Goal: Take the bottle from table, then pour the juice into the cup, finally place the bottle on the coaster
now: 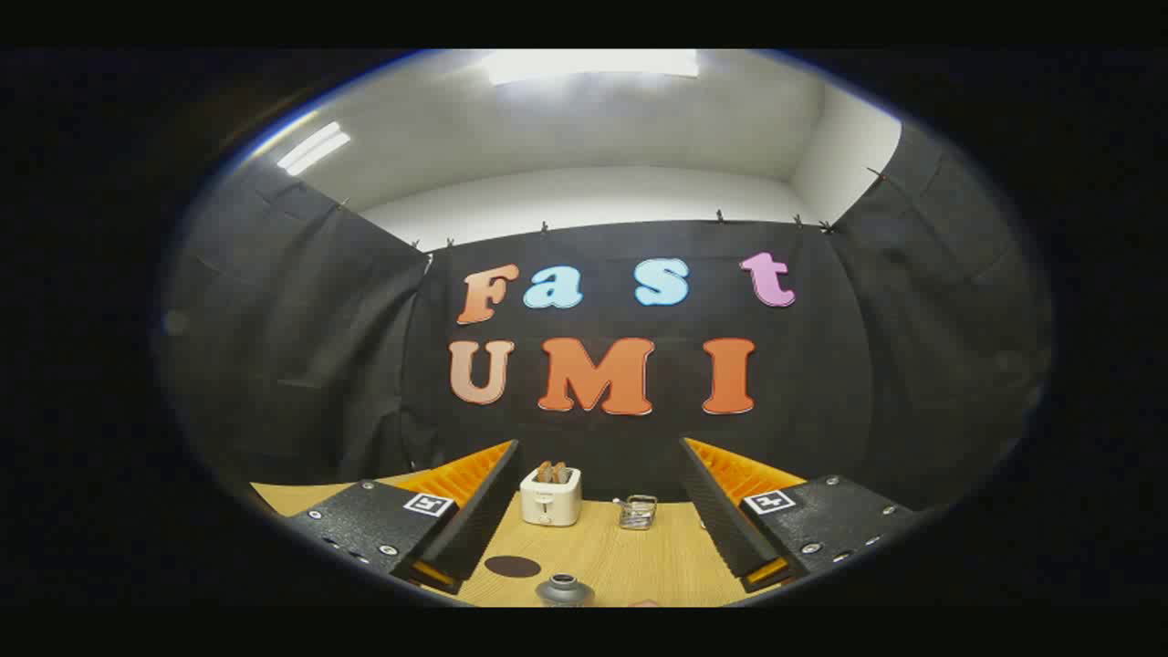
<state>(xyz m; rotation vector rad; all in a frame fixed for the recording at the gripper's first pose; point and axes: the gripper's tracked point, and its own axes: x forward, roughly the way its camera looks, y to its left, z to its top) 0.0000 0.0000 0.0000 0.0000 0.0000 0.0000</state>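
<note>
My gripper [598, 461] is open, its two fingers spread wide over a wooden table [639, 557] with nothing between them. Low between the fingers, close to me, the grey top and open neck of the bottle [564, 589] pokes into view; its body is hidden below. A dark round coaster [512, 566] lies flat on the table just left of the bottle, beside the left finger. Farther off, beyond the fingers, a clear glass cup [637, 512] with a handle stands on the table.
A white toaster [550, 495] with bread slices in its slots stands at the back of the table, left of the cup. Black cloth walls close the booth behind and on both sides.
</note>
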